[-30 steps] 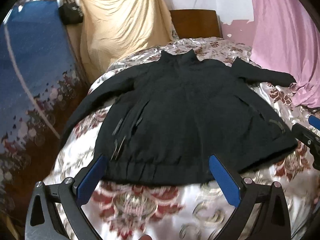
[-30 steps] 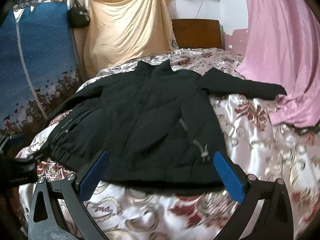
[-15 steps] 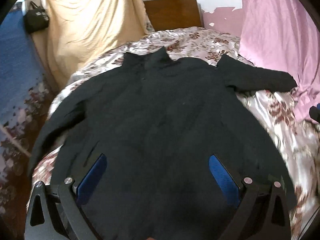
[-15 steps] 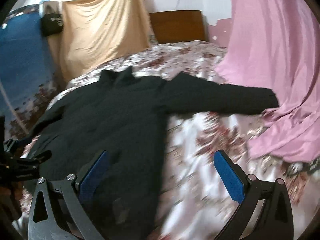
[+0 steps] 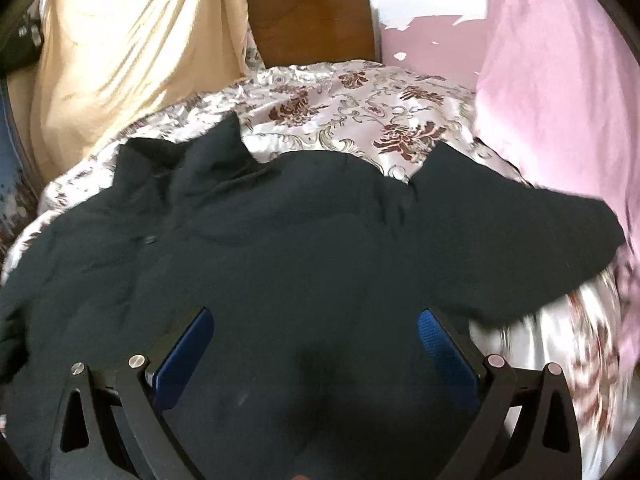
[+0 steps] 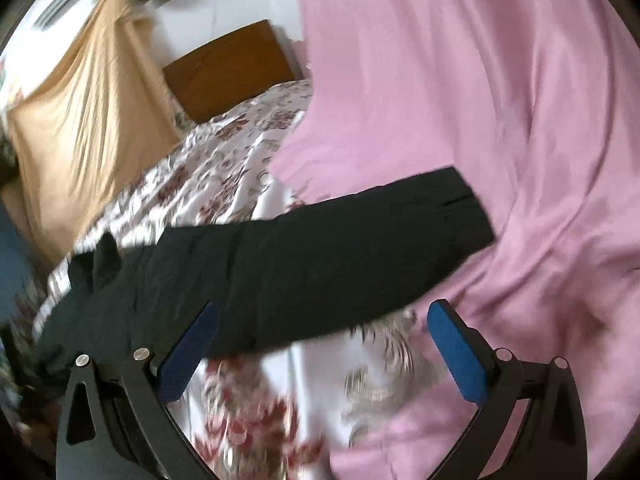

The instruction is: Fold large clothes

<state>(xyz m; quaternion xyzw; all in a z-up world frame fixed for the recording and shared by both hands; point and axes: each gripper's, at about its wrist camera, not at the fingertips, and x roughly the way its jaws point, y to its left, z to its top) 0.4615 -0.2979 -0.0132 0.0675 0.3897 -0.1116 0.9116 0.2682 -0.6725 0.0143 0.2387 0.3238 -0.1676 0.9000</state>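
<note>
So far nothing is folded: the jacket (image 5: 304, 248) lies flat, its sleeve (image 6: 320, 248) ahead of the right gripper (image 6: 320, 344); both grippers' jaws spread, empty.

Left wrist camera sitting low and close over black jacket (image 5: 304, 264), looking forward between own blue-padded fingers (image 5: 182, 354) toward wooden headboard (image 5: 312, 28) — garment filling lower half of view. Right wrist camera looking from further right, tilted, facing jacket's outstretched sleeve (image 6: 328, 252) and pink curtain (image 6: 480, 100); view partly blurring. Both views sharing sleeve, floral bedspread (image 5: 352, 108), headboard, yellow drape (image 6: 80, 120) — seen from neighbouring angles.
</note>
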